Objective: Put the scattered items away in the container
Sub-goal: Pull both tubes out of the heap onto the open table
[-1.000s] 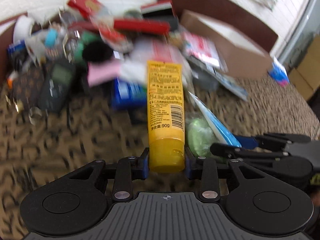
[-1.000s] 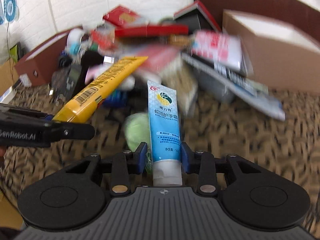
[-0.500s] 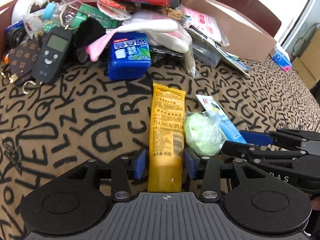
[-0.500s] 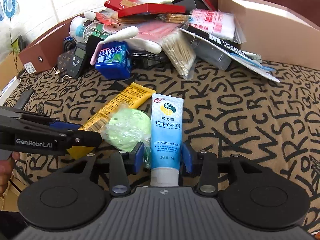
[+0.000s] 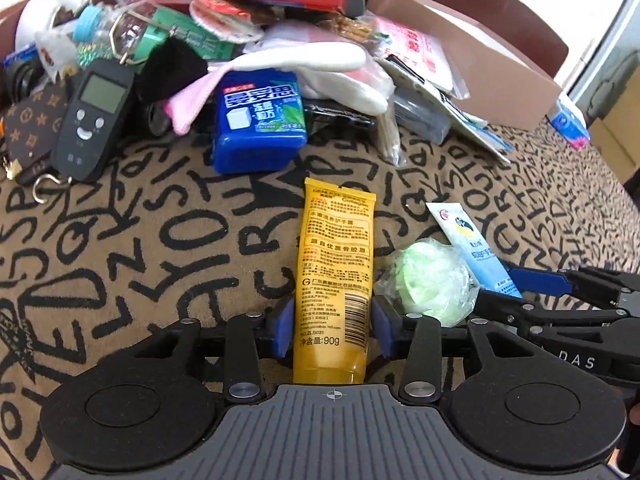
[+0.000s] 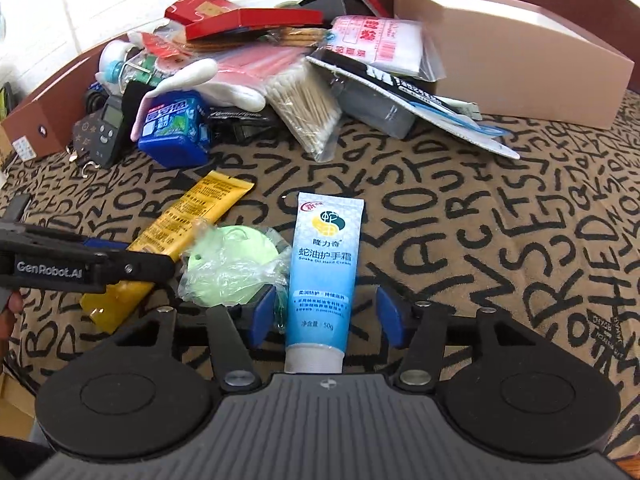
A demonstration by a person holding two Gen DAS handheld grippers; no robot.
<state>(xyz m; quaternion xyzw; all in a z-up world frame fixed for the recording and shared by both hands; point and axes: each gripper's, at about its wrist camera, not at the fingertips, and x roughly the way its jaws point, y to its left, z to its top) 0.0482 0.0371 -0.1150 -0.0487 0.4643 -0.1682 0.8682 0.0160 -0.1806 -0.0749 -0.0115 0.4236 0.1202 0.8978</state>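
On the letter-print worktop [image 5: 120, 264], the yellow tube [image 5: 334, 276] is lying between the left gripper [image 5: 332, 326] jaws, which have just been closing; the blue tube [image 6: 324, 276] is lying loose between the right gripper [image 6: 324, 318] jaws, just opening, beside the green wrapped disc [image 6: 228, 268]

Blue tube [image 6: 322, 276]: "Snake Oil Hand Cream" (also "50g"). Yellow tube [image 5: 334, 280]: "90g". Left tongs [image 6: 86, 266]: "GenRobot.AI".

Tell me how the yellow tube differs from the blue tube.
The yellow tube looks longer than the blue tube. The yellow tube's cap is yellow; the blue tube's is white. The yellow tube lies between the left gripper's pads, the blue tube between the right gripper's. Both lie flat on the lettered cloth, unclamped.
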